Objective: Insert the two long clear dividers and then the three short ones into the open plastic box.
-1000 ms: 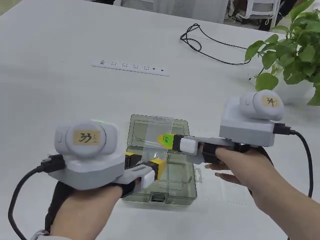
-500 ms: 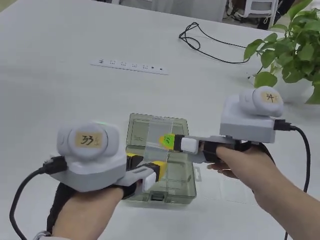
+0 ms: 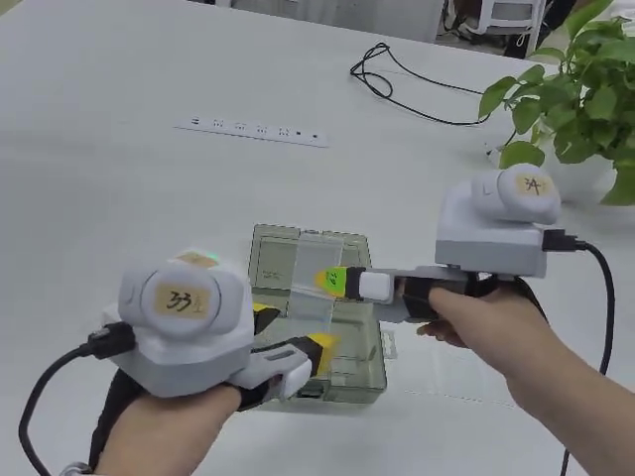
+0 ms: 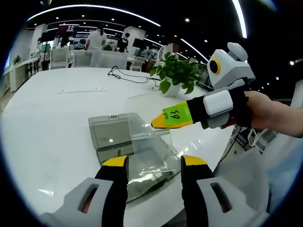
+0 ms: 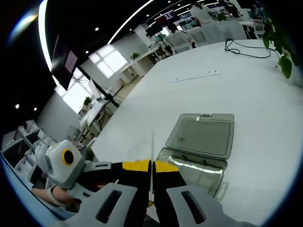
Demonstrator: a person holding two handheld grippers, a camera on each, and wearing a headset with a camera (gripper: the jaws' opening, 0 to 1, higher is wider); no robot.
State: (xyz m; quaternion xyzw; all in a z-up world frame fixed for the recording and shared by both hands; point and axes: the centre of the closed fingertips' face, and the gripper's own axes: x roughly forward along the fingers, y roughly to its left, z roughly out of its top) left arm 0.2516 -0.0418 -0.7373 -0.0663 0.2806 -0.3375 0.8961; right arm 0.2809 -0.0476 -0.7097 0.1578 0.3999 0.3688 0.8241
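Right tool (image 5: 151,165) was narrow, pinched on the edge of a clear divider (image 3: 317,297). In the right gripper view the sheet ran edge-on, a thin line rising straight from between the jaws.

Left tool (image 4: 154,163) was wide with nothing in it, held just short of the box (image 3: 270,260) at the lower middle of the head view.

The box lay open on the white surface (image 3: 119,198), lid folded back toward the top of the frame, tray nearer me. The divider hung over the tray at mid-frame; I could not tell whether it was seated.

I judged the sheet light and thin, stiff enough to stand from one edge yet likely to flex, and slick and hard to see. The top edge near one end looked the best hold, leaving the lower edge free for the slots, with my left tool free to steady the far end. Hard pushing might have bowed or cracked it.
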